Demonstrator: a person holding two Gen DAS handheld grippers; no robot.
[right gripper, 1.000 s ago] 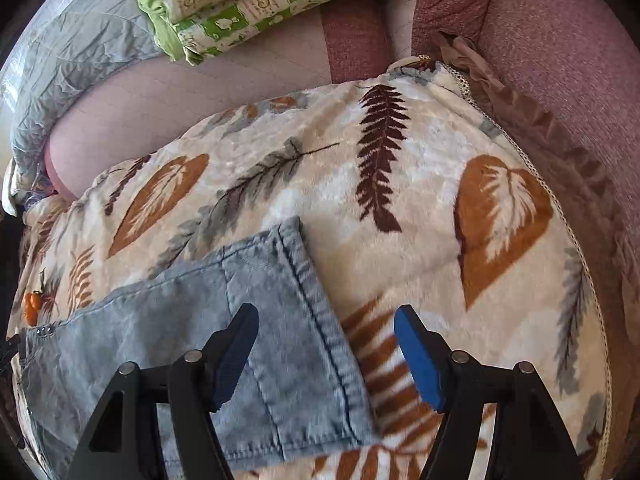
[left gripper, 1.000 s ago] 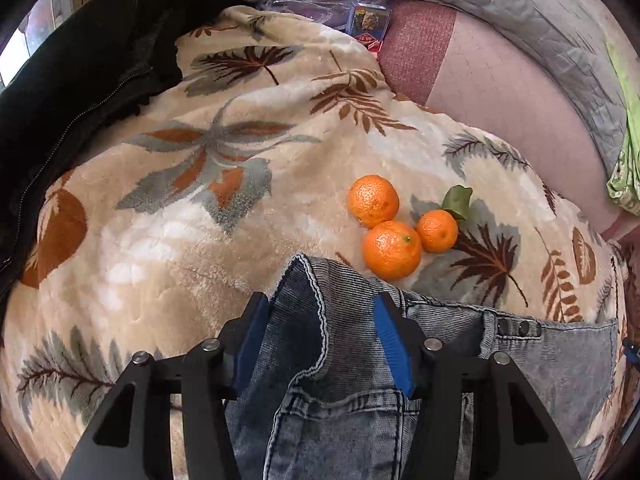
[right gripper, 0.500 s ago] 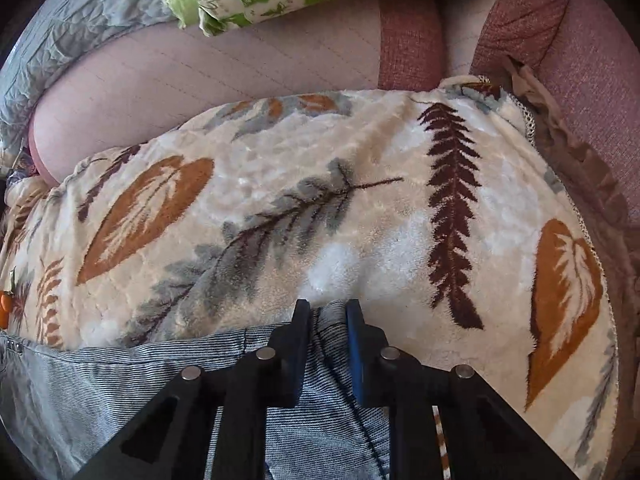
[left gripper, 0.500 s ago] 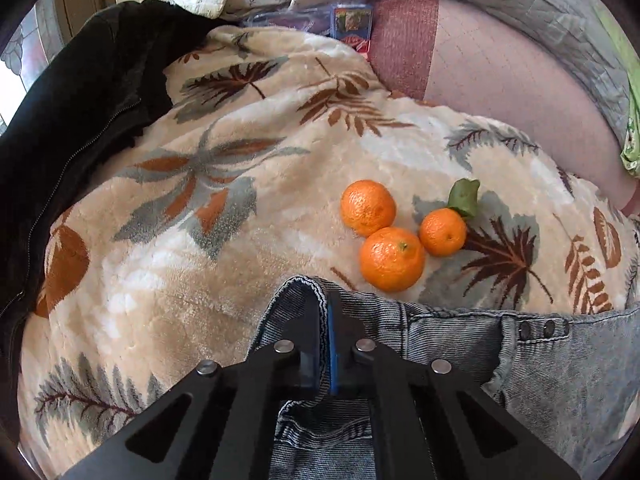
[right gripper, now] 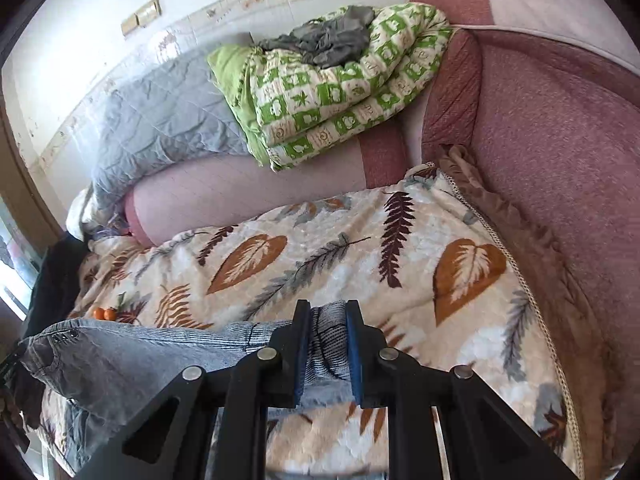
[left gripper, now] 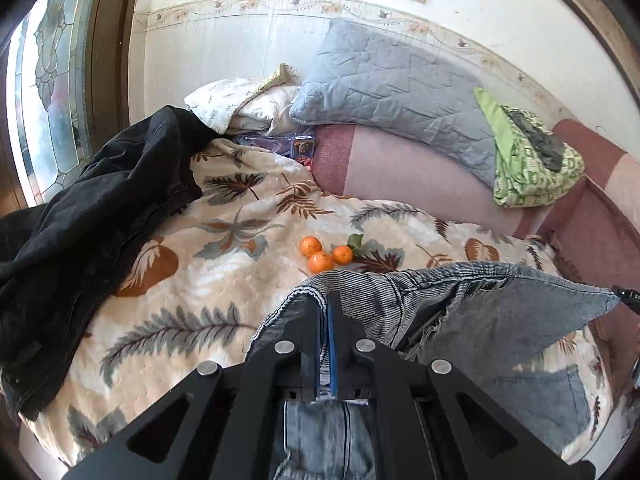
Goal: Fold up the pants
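Grey-blue denim pants (left gripper: 500, 320) hang stretched between my two grippers above a leaf-patterned blanket (left gripper: 192, 272). My left gripper (left gripper: 325, 312) is shut on the waistband end of the pants. My right gripper (right gripper: 328, 316) is shut on a bunched leg hem of the pants (right gripper: 140, 360), which sag to the left in the right wrist view. The lower part of the pants hangs below the grippers, partly hidden by them.
Three tangerines (left gripper: 320, 254) lie on the blanket just beyond the pants. A black jacket (left gripper: 80, 216) lies at the left. A grey pillow (left gripper: 400, 88) and a green patterned quilt (right gripper: 332, 80) rest on the pink sofa back (right gripper: 560, 160).
Both grippers closed on the pants, then lifted them off the blanket; the views now sit much higher and show the wall and sofa back.
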